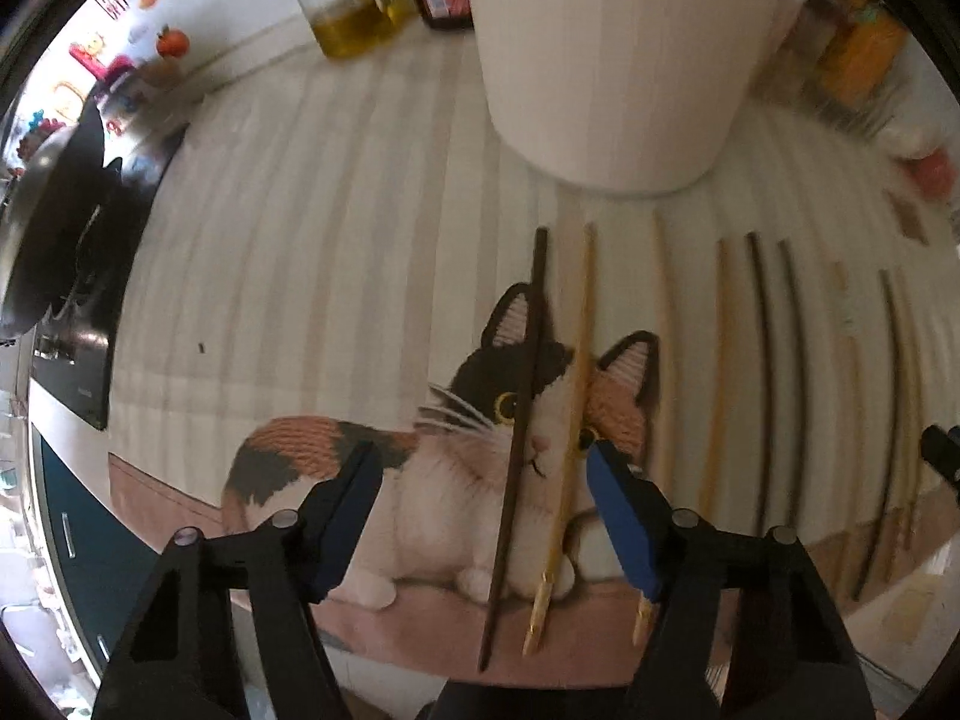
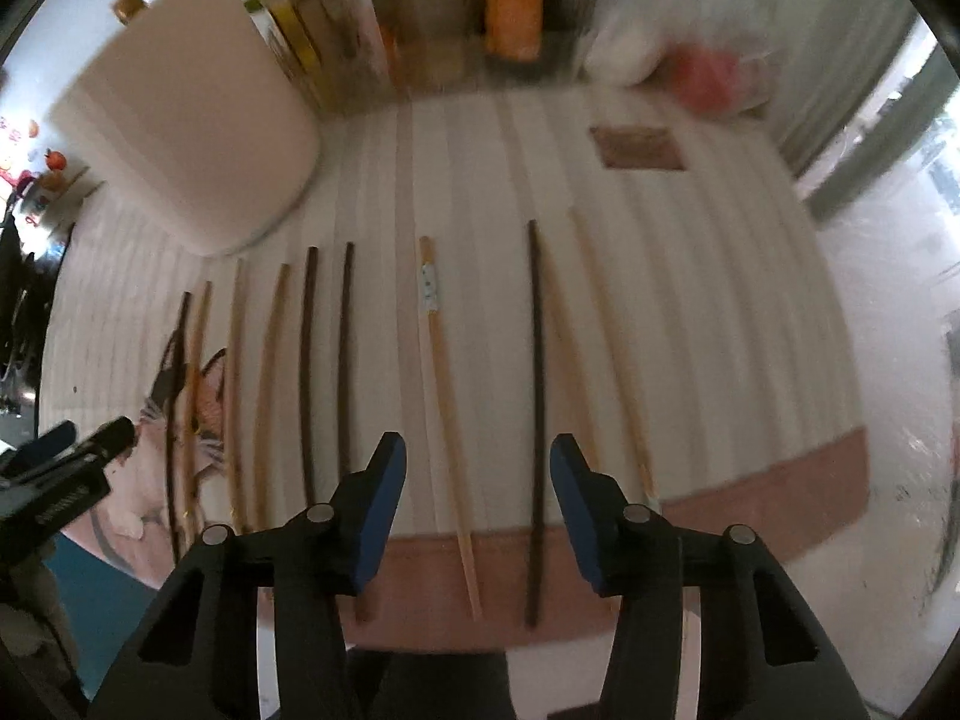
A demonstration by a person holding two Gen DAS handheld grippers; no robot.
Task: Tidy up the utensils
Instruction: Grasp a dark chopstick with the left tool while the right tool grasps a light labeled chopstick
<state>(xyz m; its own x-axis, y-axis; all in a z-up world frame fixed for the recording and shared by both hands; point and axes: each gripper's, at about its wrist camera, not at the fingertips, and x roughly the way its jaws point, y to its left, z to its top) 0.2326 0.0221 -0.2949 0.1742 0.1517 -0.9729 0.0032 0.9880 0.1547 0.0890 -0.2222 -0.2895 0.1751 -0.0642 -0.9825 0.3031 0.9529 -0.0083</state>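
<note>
The mat point(image 1: 336, 228) is cream with pale stripes and a dusty pink border, printed with a calico cat point(image 1: 456, 468) (black, orange and white, yellow eyes). Chopsticks alternate dark brown point(image 1: 519, 450) and pale tan point(image 2: 447, 420); one tan stick point(image 1: 567, 438) has a gold tip. The holder point(image 1: 618, 60) is plain white. Gripper pads point(image 1: 621, 516) are blue.

Dark wooden chopstick point(image 1: 519, 450) & pale bamboo chopstick point(image 1: 570, 450) lie side by side btwn left gripper point(image 1: 480, 516) fingers, on striped cat-print mat point(image 1: 300, 240); tall white cylindrical holder point(image 1: 618, 60) stands beyond them.
</note>
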